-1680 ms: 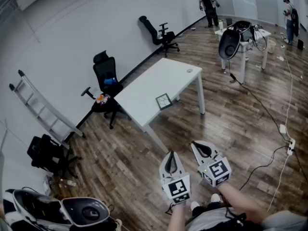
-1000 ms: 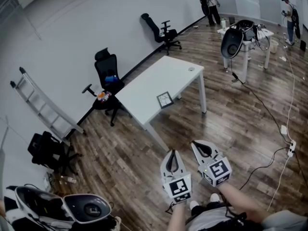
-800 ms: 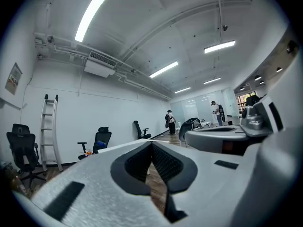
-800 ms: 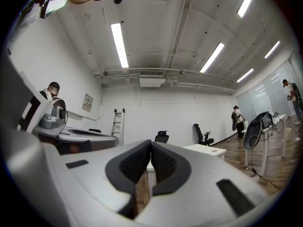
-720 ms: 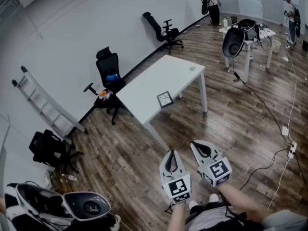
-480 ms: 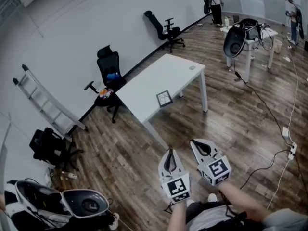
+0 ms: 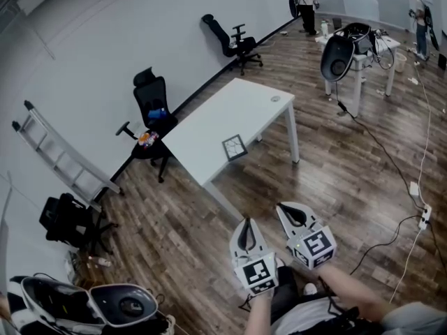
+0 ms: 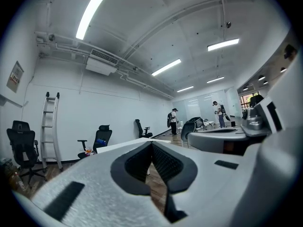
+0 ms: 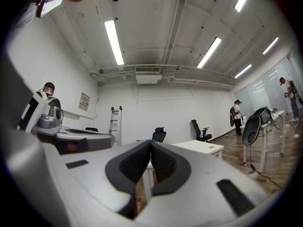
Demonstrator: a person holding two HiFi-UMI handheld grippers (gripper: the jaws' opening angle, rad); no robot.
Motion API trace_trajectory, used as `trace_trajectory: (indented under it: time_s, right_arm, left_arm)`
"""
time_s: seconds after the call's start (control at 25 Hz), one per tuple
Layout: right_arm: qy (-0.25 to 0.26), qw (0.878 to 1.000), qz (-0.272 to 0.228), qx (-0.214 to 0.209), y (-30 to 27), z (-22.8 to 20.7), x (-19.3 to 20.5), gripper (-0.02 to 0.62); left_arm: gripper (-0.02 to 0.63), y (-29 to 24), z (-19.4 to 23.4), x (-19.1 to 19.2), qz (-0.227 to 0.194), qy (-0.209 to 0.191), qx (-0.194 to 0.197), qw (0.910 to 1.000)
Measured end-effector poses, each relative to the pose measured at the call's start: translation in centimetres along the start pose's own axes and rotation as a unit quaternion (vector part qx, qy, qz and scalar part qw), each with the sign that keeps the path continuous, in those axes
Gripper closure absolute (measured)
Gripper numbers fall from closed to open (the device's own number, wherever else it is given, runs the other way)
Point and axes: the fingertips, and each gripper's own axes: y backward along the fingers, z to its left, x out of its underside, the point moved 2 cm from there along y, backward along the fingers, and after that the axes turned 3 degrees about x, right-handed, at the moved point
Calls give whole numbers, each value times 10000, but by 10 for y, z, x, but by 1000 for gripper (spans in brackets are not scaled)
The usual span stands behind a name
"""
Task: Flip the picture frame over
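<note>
Showing picture frame (image 7: 234, 147): head view only; left gripper (image 7: 246, 223), right gripper (image 7: 283, 210) jaws pressed together.

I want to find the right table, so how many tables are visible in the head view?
2. One white table carries the picture frame at centre; a second table stands at top right. Others may be hidden.

Bright, even light from ceiling strip lamps (image 8: 94, 11); strong fisheye distortion, dark vignetted corners.
</note>
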Motion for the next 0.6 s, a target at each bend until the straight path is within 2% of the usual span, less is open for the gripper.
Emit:
trace_trajectory:
  time_s: [0.24,0.4,0.6]
  right_arm:
    - [230,9996,88,152,-59,-18,7,591]
    - [54,9992,172,357,-104,-26,7,591]
    - [251,9980,205,549,-160,-29,15,591]
  left_arm:
    - [603,-61,30,5,26,64,176,9998]
    - [603,-104,57,5,10,25,323,9995]
    - [603,-152,96,6,-71,89,496,9987]
